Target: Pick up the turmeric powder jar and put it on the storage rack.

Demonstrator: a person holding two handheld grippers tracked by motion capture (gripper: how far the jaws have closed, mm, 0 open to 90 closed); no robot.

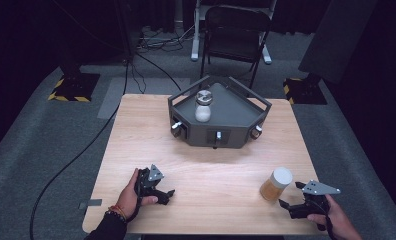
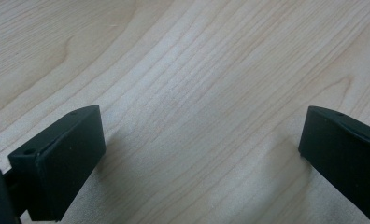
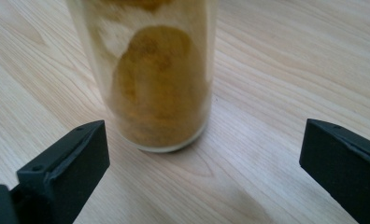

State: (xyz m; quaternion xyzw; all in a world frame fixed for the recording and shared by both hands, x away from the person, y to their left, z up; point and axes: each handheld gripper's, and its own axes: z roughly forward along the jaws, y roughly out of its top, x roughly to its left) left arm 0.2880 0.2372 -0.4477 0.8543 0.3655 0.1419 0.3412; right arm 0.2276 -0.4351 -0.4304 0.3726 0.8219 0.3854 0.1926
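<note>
- High view first: the right gripper (image 1: 292,196) sits at the near right corner of the wooden surface (image 1: 226,165), held in the person's right hand (image 1: 336,217).
- Just to its left stands the jar of yellow-brown powder (image 1: 276,184), upright, white lid on top, near the gripper's tips but apart from them.
- Right gripper view: the two black fingers (image 3: 61,168) are spread wide, one at each lower corner, with bare wood between them.
- The jar of yellow-brown powder (image 3: 160,79) stands ahead of that gap, closer to the left-hand finger, not yet between them; nothing is gripped.
- Its clear wall is dusted with powder, and its base rests flat on the wood.
- Over on the near left, the left gripper (image 1: 168,195) lies low on the surface in the person's left hand (image 1: 128,197), a beaded band at the wrist.
- Left gripper view: its fingers (image 2: 57,163) are wide apart too, holding nothing, with plain wood grain (image 2: 197,102) ahead of them.
- Far centre of the surface: a dark grey tray (image 1: 236,107) with raised rails and small knobs along its near faces.
- Inside that tray stands a second jar (image 1: 203,105), upright, with white contents and a pale lid, well apart from both grippers.
- Beyond the surface, a black folding chair (image 1: 233,30) on grey carpet, and cables trailing across the floor at the far left.
</note>
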